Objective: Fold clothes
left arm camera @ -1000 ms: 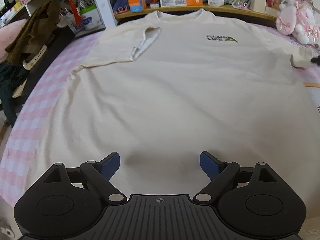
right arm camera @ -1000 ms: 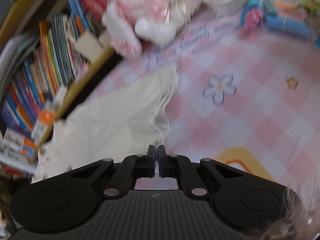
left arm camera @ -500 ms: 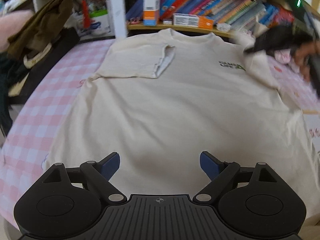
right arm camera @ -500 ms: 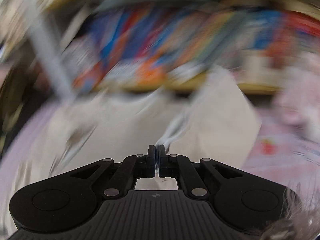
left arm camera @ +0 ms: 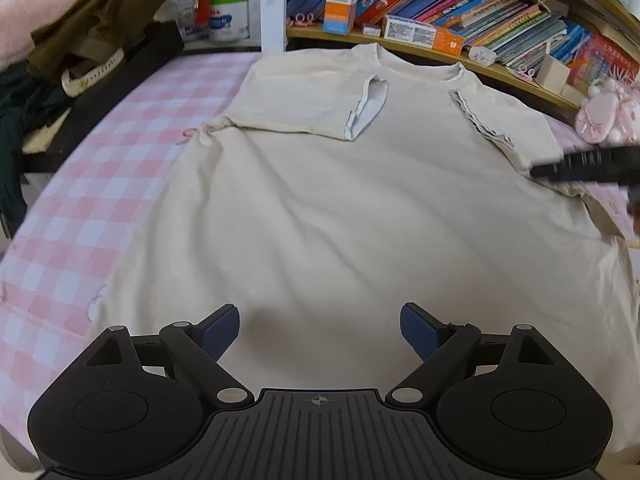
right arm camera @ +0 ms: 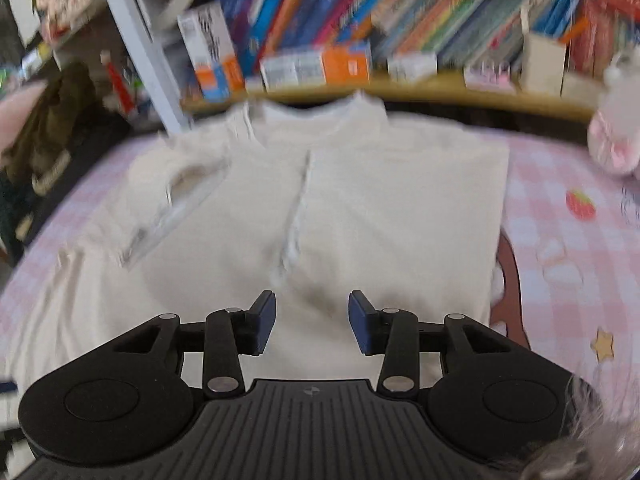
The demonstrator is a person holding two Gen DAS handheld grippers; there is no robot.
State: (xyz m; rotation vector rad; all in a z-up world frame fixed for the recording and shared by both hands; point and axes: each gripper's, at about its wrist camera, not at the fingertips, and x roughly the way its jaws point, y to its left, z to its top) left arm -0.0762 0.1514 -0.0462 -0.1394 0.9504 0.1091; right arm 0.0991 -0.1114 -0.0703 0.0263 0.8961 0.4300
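Observation:
A cream T-shirt (left arm camera: 320, 200) lies flat, front up, on a pink checked bedsheet (left arm camera: 100, 184), collar toward the shelf. Its left sleeve (left arm camera: 304, 104) and its right sleeve (left arm camera: 508, 124) are both folded in over the chest. My left gripper (left arm camera: 320, 320) hovers open over the lower part of the shirt, with nothing between its fingers. My right gripper (right arm camera: 312, 312) is over the shirt (right arm camera: 360, 208) just below the folded right sleeve (right arm camera: 400, 200). Its jaws are opening and nothing is between them. It shows as a dark bar (left arm camera: 588, 164) in the left wrist view.
A curved wooden shelf with books (left arm camera: 460, 4) and small boxes (left arm camera: 424, 36) runs behind the collar. A pink plush toy (left arm camera: 604, 116) sits at the far right. Dark clothes (left arm camera: 92, 28) are piled at the left edge of the bed.
My right gripper swung in from the right with the right sleeve, laid it over the chest and parted its jaws. The left gripper drifted sideways and stayed open.

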